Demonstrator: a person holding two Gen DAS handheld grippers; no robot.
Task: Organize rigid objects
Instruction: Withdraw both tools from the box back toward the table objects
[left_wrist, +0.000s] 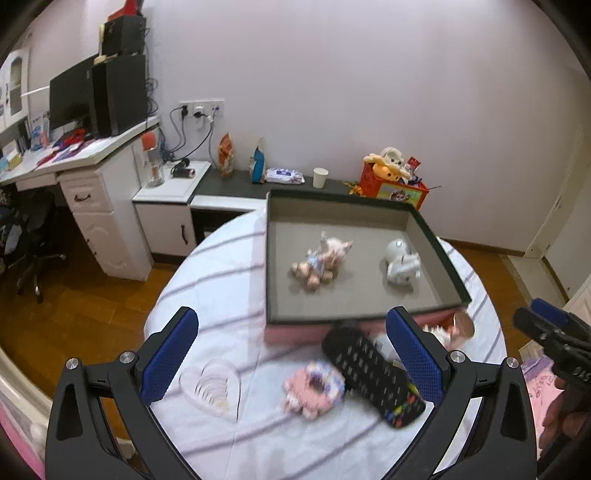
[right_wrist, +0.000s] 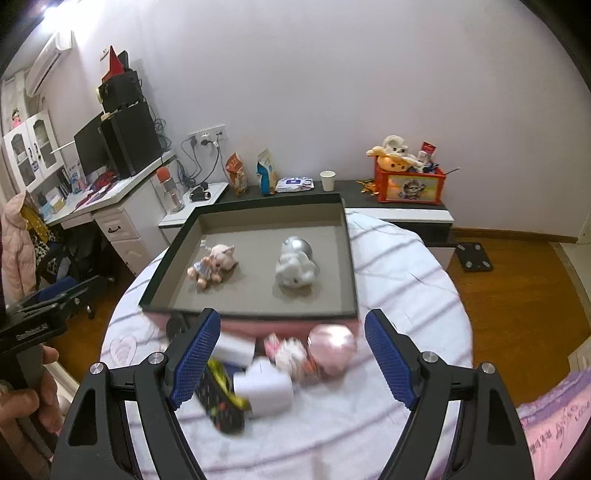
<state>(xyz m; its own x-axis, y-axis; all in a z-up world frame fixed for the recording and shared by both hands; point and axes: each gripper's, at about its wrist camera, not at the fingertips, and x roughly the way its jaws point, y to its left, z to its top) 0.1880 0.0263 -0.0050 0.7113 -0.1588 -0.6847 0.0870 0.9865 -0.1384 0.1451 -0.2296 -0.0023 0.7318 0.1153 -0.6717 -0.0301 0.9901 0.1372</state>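
Both my views were evenly lit and fairly dim, with fisheye bending and black corners; the remote (left_wrist: 373, 373) and toys near me were smeared by motion blur, while the tray (right_wrist: 347, 258) and far wall stayed sharper

tray (left_wrist: 432, 236): two figurines (left_wrist: 321, 262) inside | remote (left_wrist: 373, 373): before tray

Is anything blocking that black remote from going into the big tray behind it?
Nothing visible lies between the remote and the tray, only the tray's near wall to lift over. Both figures inside leave bare floor. The left gripper hangs open, holding nothing.
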